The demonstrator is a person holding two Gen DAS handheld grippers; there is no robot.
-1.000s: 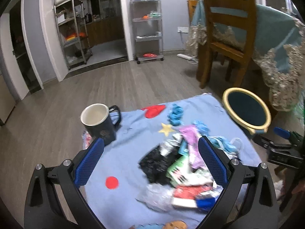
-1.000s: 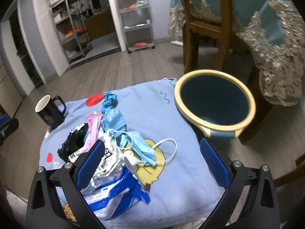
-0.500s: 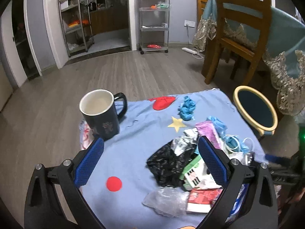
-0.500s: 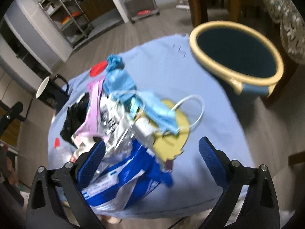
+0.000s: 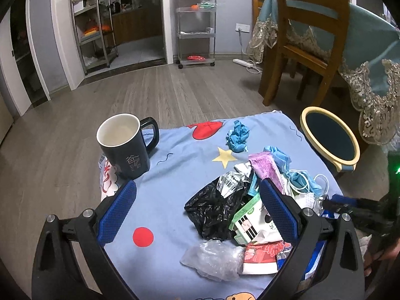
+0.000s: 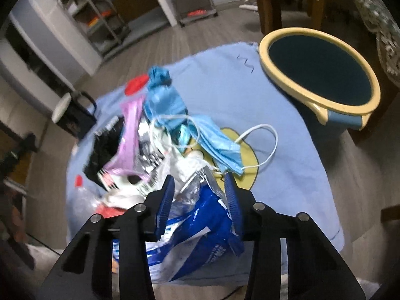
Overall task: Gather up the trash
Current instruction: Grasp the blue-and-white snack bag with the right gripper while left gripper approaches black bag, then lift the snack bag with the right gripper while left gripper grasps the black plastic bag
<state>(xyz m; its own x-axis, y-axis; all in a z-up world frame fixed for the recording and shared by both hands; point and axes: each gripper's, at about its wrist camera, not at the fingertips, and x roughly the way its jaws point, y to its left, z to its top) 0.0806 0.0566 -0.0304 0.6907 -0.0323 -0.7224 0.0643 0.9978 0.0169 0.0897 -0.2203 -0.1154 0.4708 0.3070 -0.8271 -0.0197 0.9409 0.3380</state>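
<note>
A pile of trash lies on a light blue cloth: a black plastic bag, a pink wrapper, a blue face mask, a crumpled blue ball and a clear bag. My right gripper has its jaws narrowed around a blue and silver foil bag at the pile's near edge. My left gripper is wide open above the cloth, holding nothing. A blue bin with a yellow rim stands to the right of the cloth, also in the left wrist view.
A dark mug stands at the cloth's left side. A wooden chair and a table with a lace-edged teal cloth are behind the bin. Metal shelf racks stand by the far wall across wood floor.
My right gripper has dropped toward the pile and its jaws have closed in from wide open onto the blue foil bag. My left gripper has tilted slightly and stayed open.
</note>
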